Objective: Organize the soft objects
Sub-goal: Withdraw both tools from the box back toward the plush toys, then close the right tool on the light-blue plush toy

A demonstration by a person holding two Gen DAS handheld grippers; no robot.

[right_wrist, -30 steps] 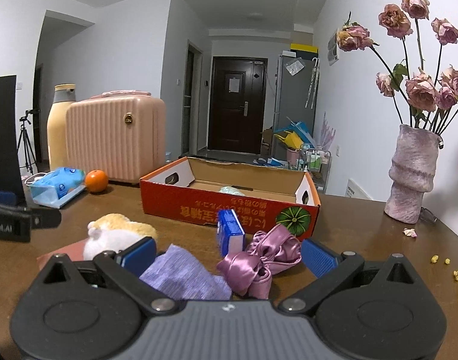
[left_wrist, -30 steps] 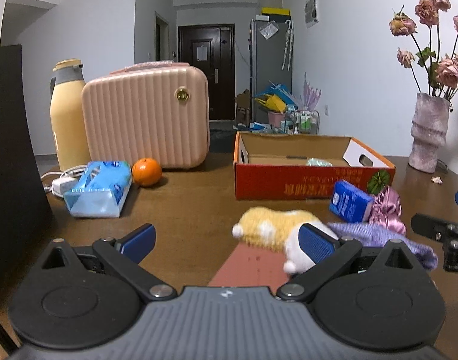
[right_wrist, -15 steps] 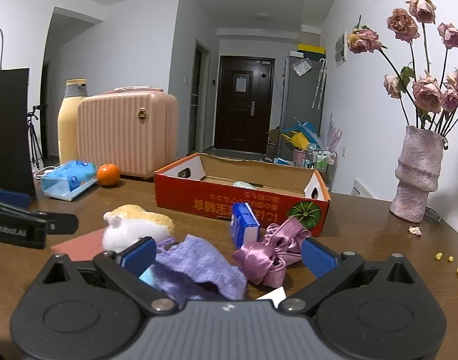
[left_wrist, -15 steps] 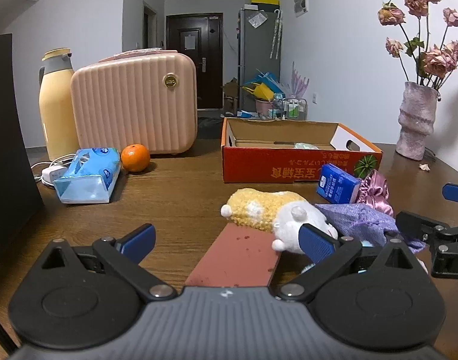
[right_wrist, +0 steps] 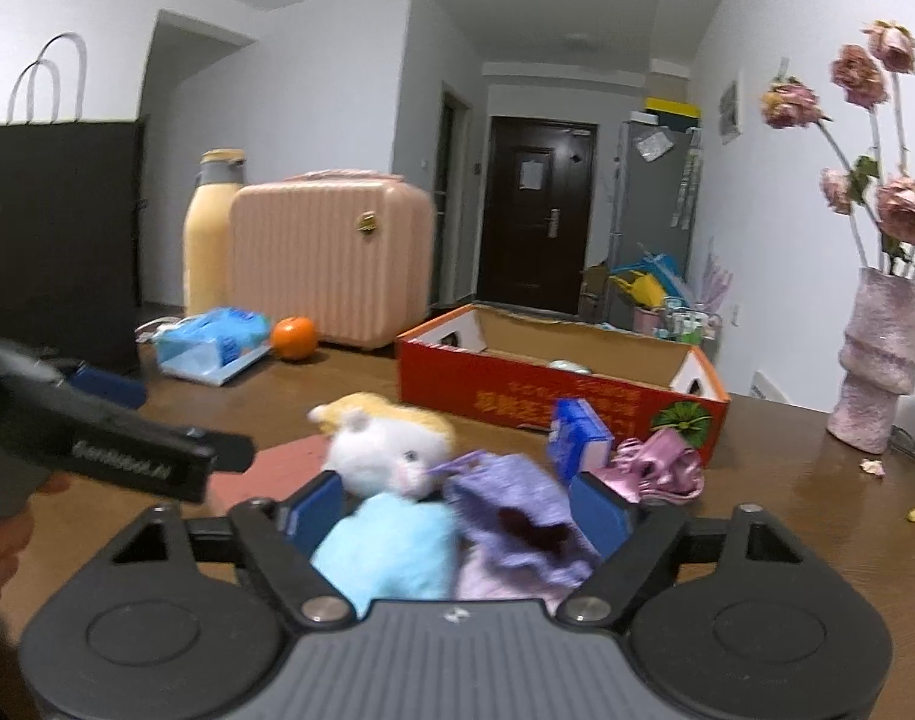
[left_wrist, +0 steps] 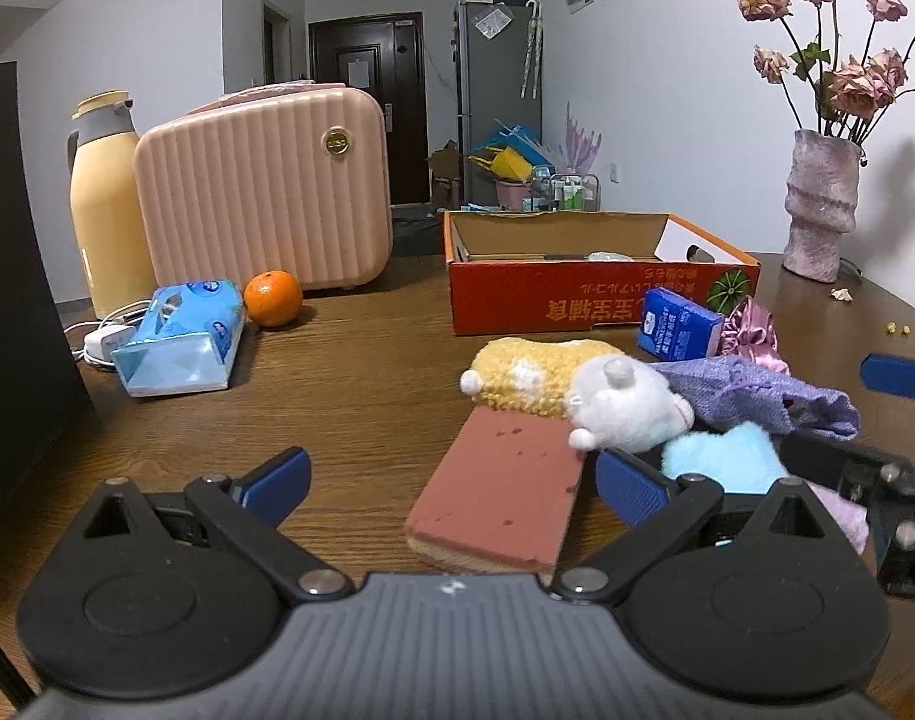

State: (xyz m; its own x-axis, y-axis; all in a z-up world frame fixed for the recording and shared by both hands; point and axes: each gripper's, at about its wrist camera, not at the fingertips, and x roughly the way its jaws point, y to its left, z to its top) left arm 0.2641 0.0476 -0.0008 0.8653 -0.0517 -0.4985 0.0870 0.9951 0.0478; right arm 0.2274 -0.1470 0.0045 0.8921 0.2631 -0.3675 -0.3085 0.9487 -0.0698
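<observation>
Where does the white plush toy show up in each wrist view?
Left wrist view: the white plush toy lies right of centre, on the far end of the red-topped sponge.
Right wrist view: the same toy sits centre-left, just beyond the blue and purple cloths.
Shared landmark: the orange cardboard box behind it.

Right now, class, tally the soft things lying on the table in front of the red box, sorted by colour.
Purple: 1, knitted cloth
Light blue: 1, fluffy piece
Pink: 1, satin bow
White and yellow: 1, plush toy
Total: 4
</observation>
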